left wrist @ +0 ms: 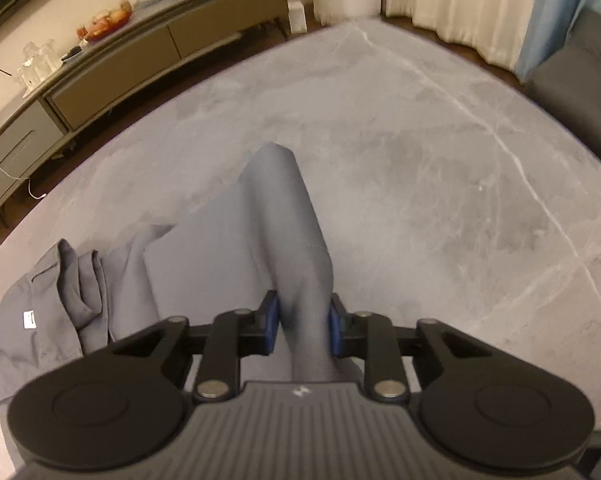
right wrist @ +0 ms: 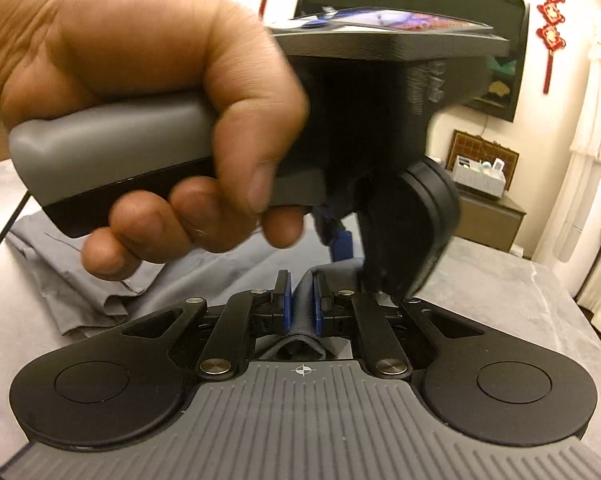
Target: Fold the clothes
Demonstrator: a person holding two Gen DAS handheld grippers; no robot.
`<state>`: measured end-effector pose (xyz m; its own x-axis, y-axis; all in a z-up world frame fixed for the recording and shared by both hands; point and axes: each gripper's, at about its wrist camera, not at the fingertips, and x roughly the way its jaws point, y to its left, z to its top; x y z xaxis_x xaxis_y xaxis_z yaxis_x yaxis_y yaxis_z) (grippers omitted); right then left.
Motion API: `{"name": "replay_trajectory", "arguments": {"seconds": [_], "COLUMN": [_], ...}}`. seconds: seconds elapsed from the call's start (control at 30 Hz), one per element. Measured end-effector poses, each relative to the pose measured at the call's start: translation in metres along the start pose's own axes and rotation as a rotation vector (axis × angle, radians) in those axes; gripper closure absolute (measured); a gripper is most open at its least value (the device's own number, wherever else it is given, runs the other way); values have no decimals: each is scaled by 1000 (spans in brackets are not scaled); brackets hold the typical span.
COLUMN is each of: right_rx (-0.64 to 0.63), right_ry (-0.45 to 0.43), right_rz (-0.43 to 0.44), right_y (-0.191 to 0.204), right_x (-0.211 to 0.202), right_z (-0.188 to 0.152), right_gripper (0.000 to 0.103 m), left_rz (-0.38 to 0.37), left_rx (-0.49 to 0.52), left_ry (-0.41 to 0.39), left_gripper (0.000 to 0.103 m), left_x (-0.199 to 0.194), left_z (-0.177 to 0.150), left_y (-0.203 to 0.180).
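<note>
Grey fabric is filling both our grips: we are pinching a raised fold of the grey garment (left wrist: 284,216) between the blue pads (left wrist: 269,322) of our left gripper (left wrist: 302,326), its fingers closed onto the cloth. Our right gripper (right wrist: 300,306) is clamping another bunched edge of it, narrowly. The rest is lying crumpled on the grey marble table (left wrist: 440,152). A hand (right wrist: 148,92) is gripping the left gripper's handle.

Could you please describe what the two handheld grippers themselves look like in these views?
Both the left gripper and right gripper share one design: a grey ribbed body bearing a small white mark, black round-lobed plates, black linkage bars with silver pivots, and blue finger pads. The left one's handle is grey over black. No sleeve shows.
</note>
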<state>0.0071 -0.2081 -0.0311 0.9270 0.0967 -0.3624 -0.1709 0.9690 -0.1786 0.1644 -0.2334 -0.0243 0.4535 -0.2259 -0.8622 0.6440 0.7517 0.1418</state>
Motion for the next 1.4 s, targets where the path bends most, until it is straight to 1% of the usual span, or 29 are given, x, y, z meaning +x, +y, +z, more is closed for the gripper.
{"name": "replay_trajectory", "arguments": {"seconds": [0.03, 0.07, 0.13, 0.2, 0.23, 0.27, 0.33, 0.4, 0.43, 0.5, 0.53, 0.57, 0.63, 0.7, 0.77, 0.87, 0.9, 0.97, 1.0, 1.03, 1.07, 1.1, 1.17, 1.23, 1.27, 1.3, 1.33, 1.37, 1.4], "right_rx": [19, 41, 97, 147, 165, 178, 183, 174, 168, 155, 145, 132, 102, 72, 50, 38, 35, 36, 36, 36, 36, 30, 7, -15, -26, -38, -49, -34, 1], "right_ry": [-19, -44, -110, -161, -169, -166, -126, -72, -54, -17, -2, 7, 15, 14, 7, 1, 0, 7, 11, 17, 25, 36, 63, 89, 102, 116, 129, 140, 149], "right_rz": [17, 36, 93, 152, 179, 204, 224, 234, 247, 272, 284, 294, 315, 346, 375, 397, 399, 404, 405, 406, 407, 398, 363, 328, 310, 292, 275, 222, 143], "right_y": [-2, -3, -8, -10, -10, -10, -4, 7, 13, 25, 32, 40, 53, 68, 81, 98, 102, 102, 102, 102, 102, 102, 99, 96, 95, 94, 93, 83, 67], "right_x": [-3, -8, -20, -29, -31, -31, -22, -8, -2, 11, 16, 19, 17, 15, 13, 9, 9, 13, 15, 17, 19, 22, 31, 40, 45, 49, 54, 58, 63], "right_z": [1, 3, 7, 11, 11, 11, 10, 8, 7, 4, 3, 3, -2, -2, -2, -3, -3, -4, -4, -4, -4, -4, -3, -1, -1, 0, 1, 1, 1], "right_gripper": [81, 75, 52, 40, 38, 37, 37, 37, 38, 37, 37, 38, 37, 37, 38, 38, 38, 38, 38, 38, 38, 38, 38, 40, 42, 45, 42, 42, 43], "left_rz": [-11, -28, -48, -55, -56, -51, -32, -31, -34, -8, -11, -23, -50, -65, -108, -125, -126, -121, -112, -96, -83, -71, -58, -99, -104, -93, -88, -113, -157], "left_rx": [-15, -43, -109, -222, -282, -346, -475, -594, -644, -739, -782, -818, -854, -851, -831, -816, -805, -781, -779, -786, -793, -800, -810, -803, -796, -786, -768, -731, -683], "left_ry": [-24, -51, -103, -162, -186, -200, -212, -190, -167, -133, -141, -164, -213, -234, -232, -268, -281, -300, -305, -307, -303, -296, -277, -237, -230, -236, -237, -232, -226], "left_gripper": [82, 82, 82, 82, 82, 82, 82, 82, 82, 81, 81, 78, 74, 71, 68, 62, 57, 53, 48, 46, 42, 37, 35, 36, 35, 29, 27, 26, 24], "left_x": [-11, -24, -53, -85, -99, -108, -119, -111, -99, -76, -68, -63, -59, -58, -58, -64, -67, -72, -74, -76, -76, -76, -73, -65, -64, -64, -63, -63, -63], "left_z": [-3, -6, -15, -35, -47, -63, -104, -149, -170, -210, -226, -238, -250, -252, -252, -260, -262, -266, -269, -274, -277, -281, -286, -282, -277, -272, -267, -259, -251], "left_y": [8, 20, 52, 105, 132, 161, 220, 266, 282, 301, 305, 307, 308, 310, 314, 320, 323, 330, 334, 338, 339, 338, 333, 315, 301, 284, 267, 245, 219]}}
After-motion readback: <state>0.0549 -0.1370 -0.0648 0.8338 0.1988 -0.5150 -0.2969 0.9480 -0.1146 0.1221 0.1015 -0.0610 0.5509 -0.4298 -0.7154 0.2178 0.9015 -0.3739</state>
